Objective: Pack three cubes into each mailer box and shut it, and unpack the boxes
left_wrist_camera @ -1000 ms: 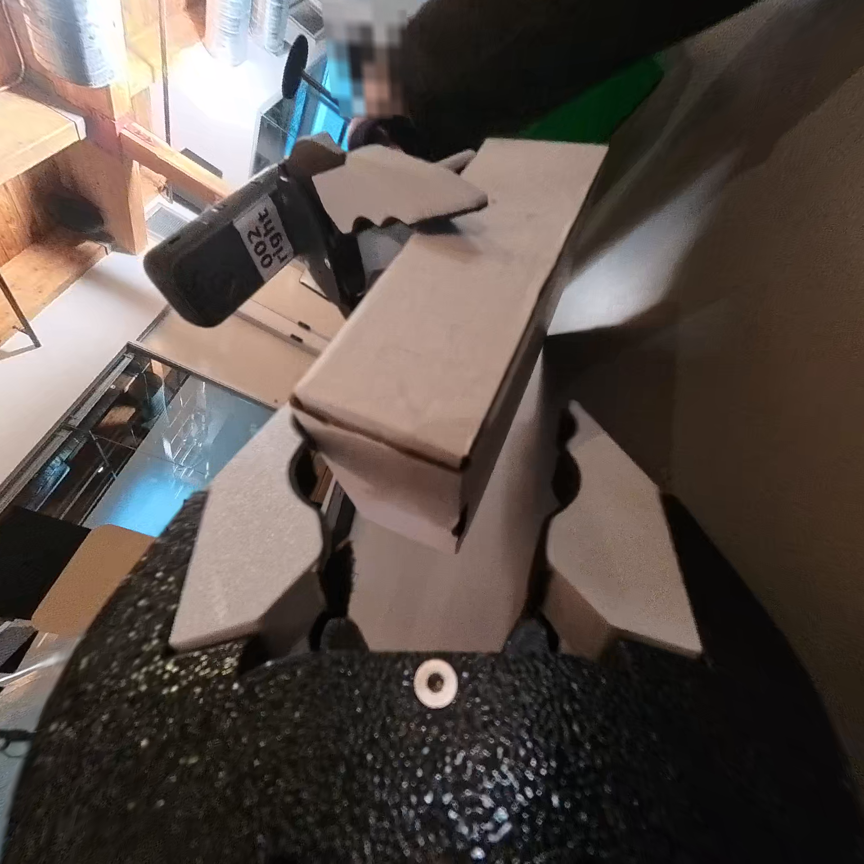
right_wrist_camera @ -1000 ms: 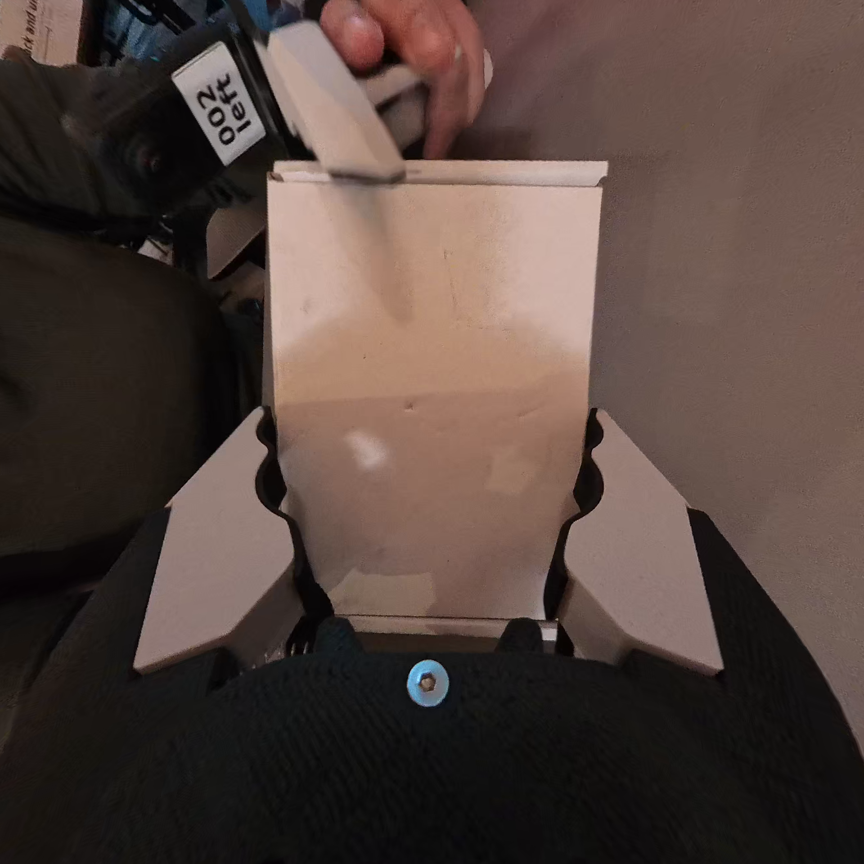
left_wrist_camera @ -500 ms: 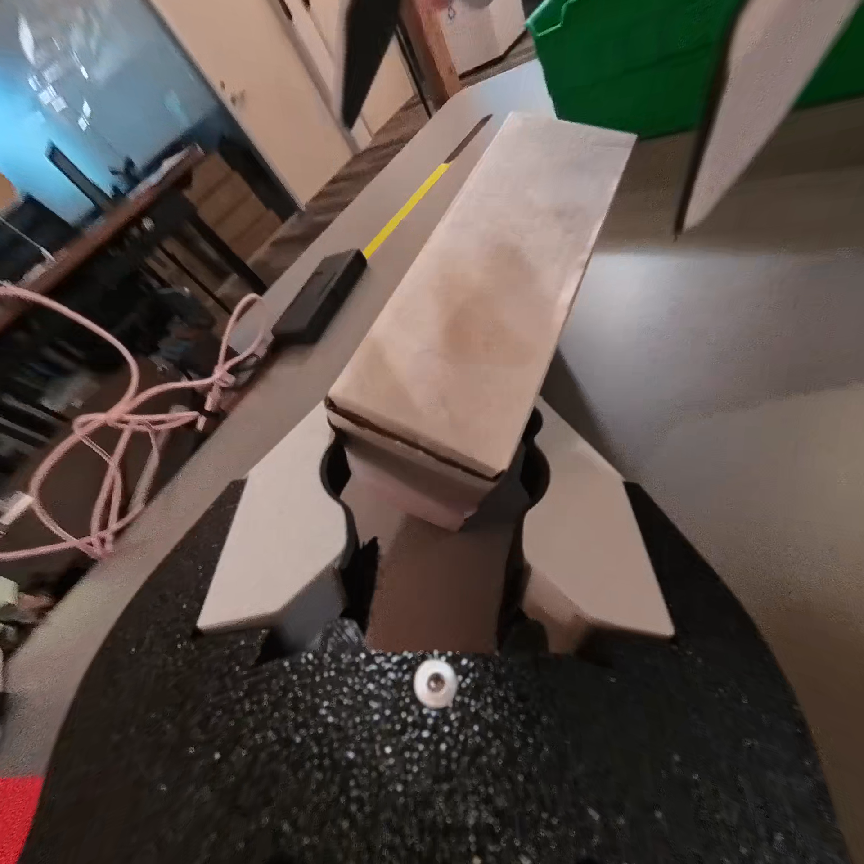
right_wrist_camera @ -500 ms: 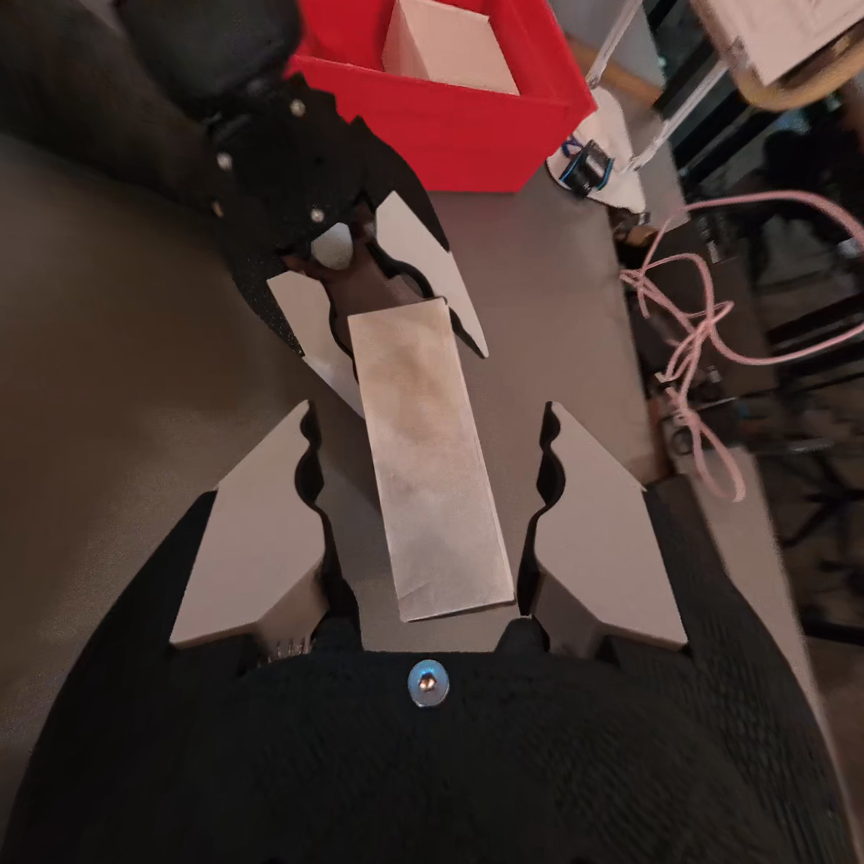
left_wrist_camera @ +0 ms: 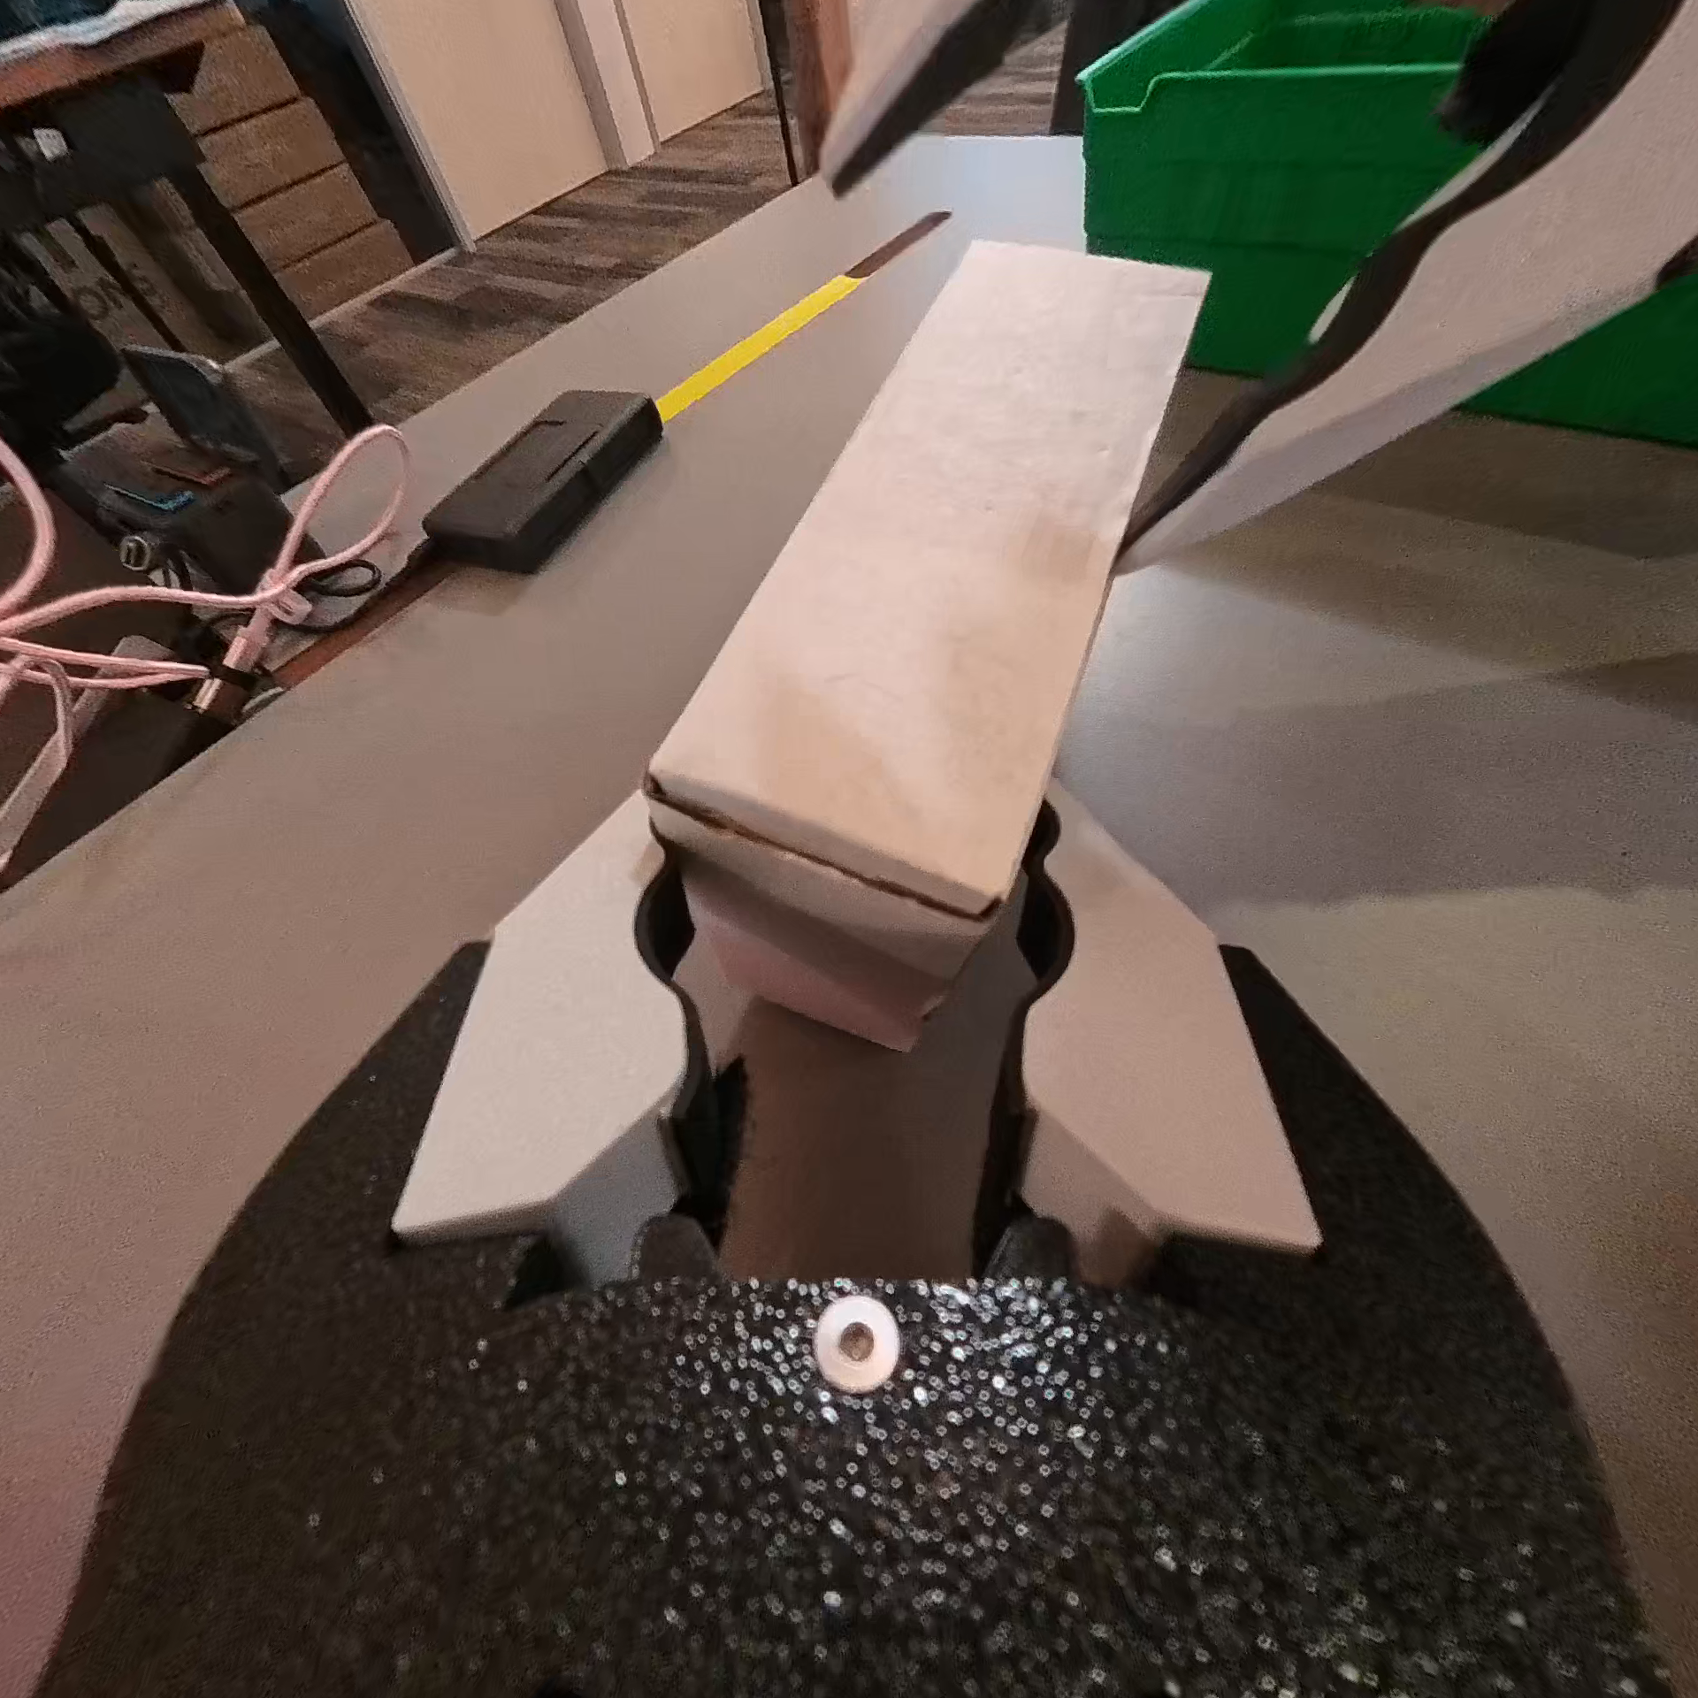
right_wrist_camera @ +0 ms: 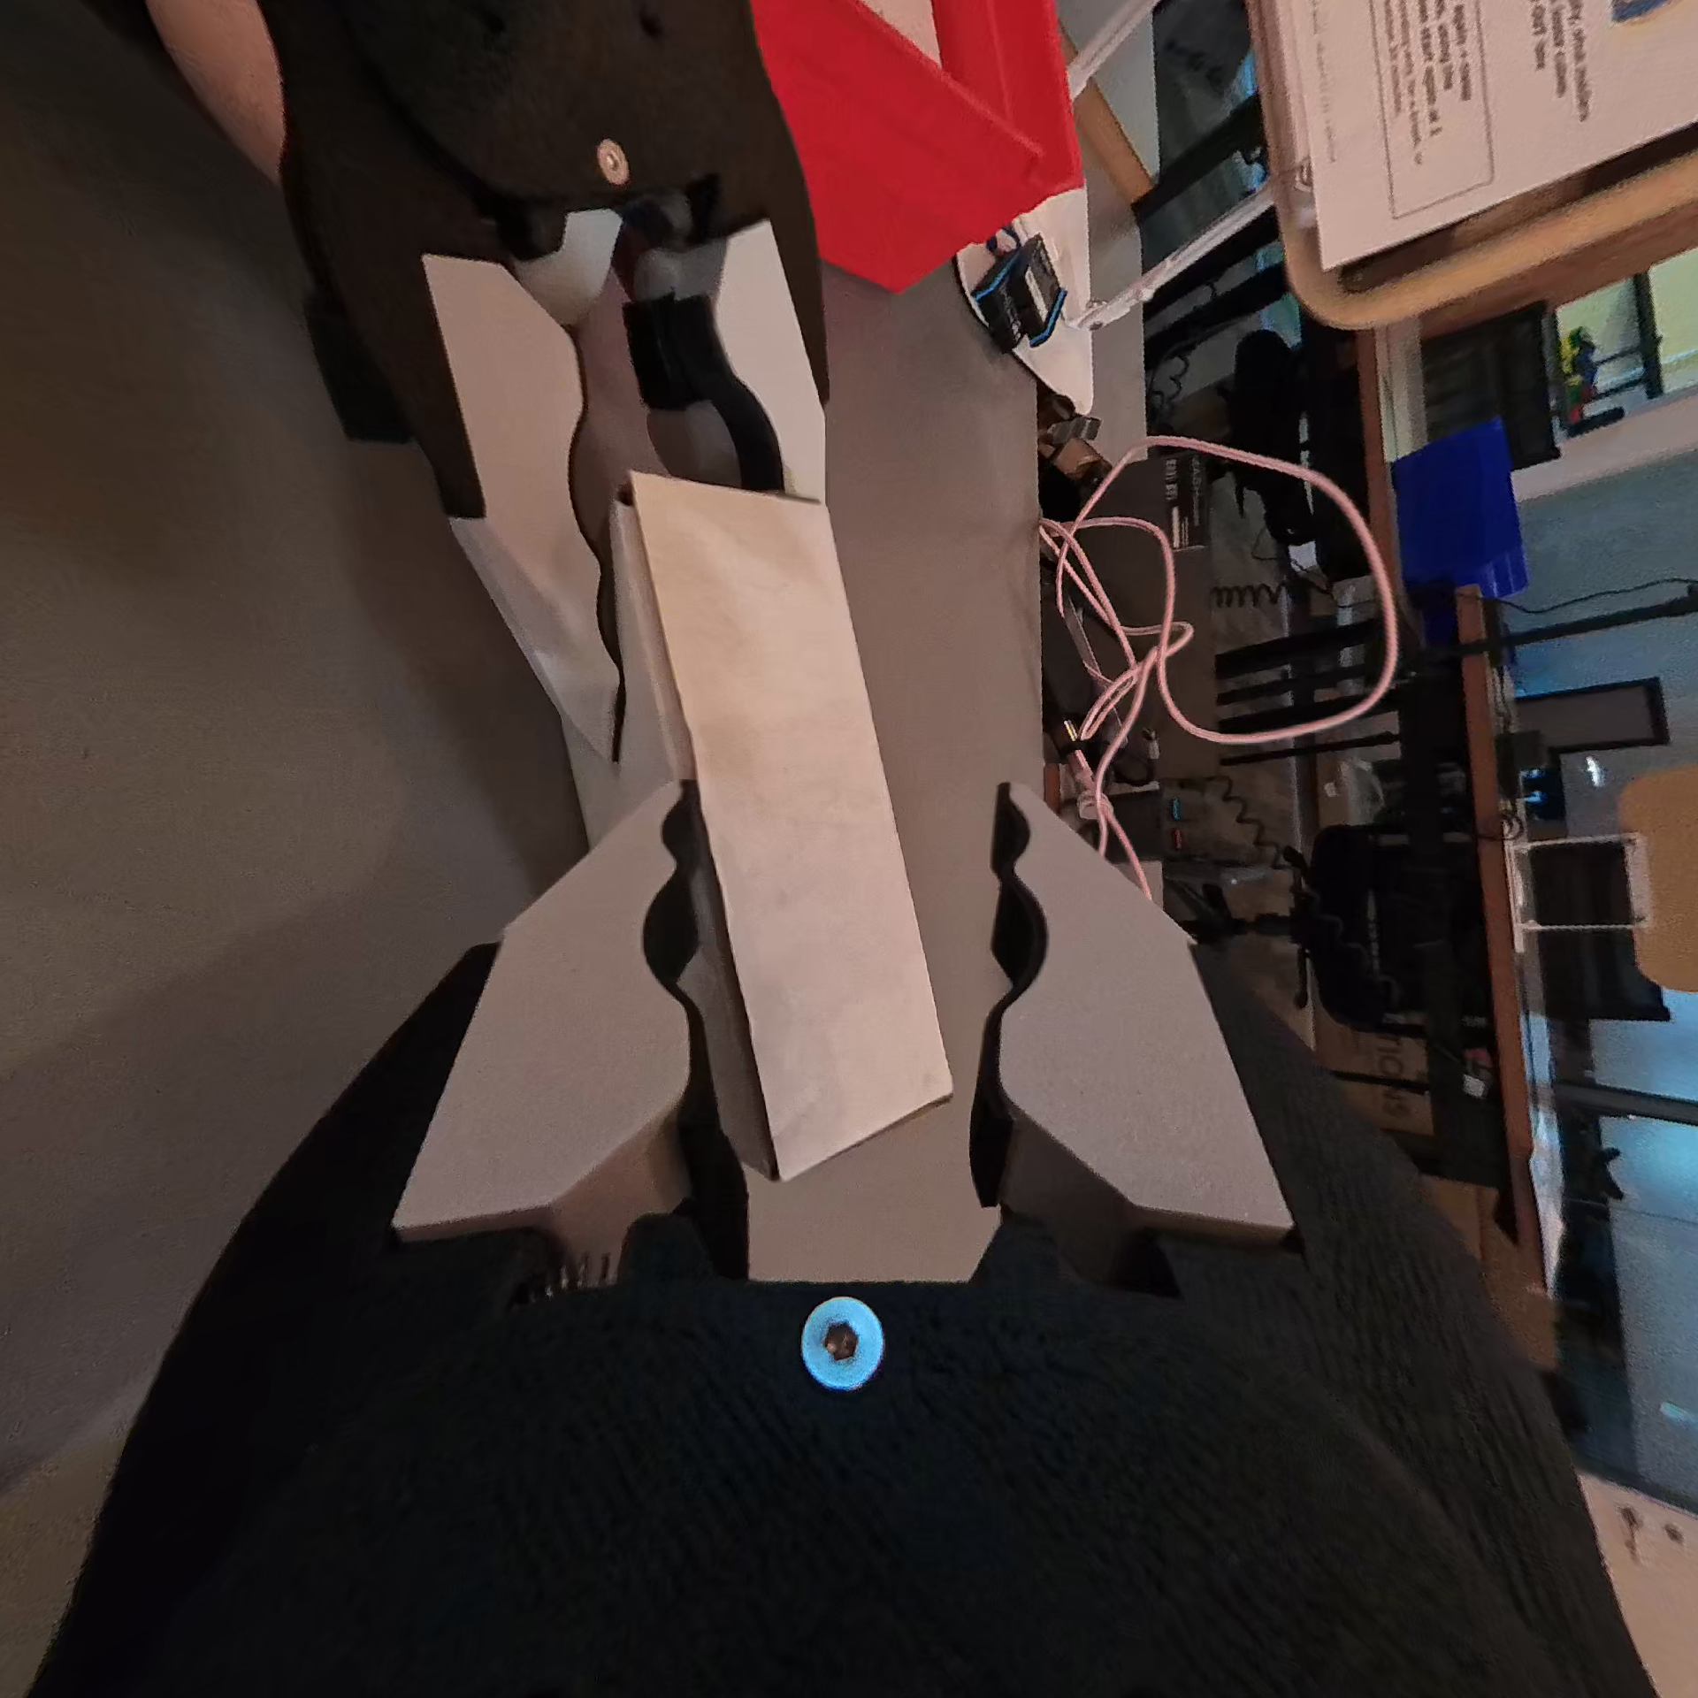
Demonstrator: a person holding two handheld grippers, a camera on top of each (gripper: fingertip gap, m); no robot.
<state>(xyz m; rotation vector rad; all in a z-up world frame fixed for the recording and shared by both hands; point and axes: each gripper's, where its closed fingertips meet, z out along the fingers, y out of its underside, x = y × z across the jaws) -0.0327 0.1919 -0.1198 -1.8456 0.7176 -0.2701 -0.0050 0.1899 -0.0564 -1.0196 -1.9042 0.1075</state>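
We see open grey table (left_wrist_camera: 1378, 735) to the right of the mailer box (left_wrist_camera: 937, 570), while a green bin (left_wrist_camera: 1286, 184) blocks the far end and a black case (left_wrist_camera: 542, 478) sits left.

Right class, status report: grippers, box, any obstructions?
Left hand-held gripper clamps closed mailer box. Right hand-held gripper straddles far end, gap showing. Nothing obstructing.
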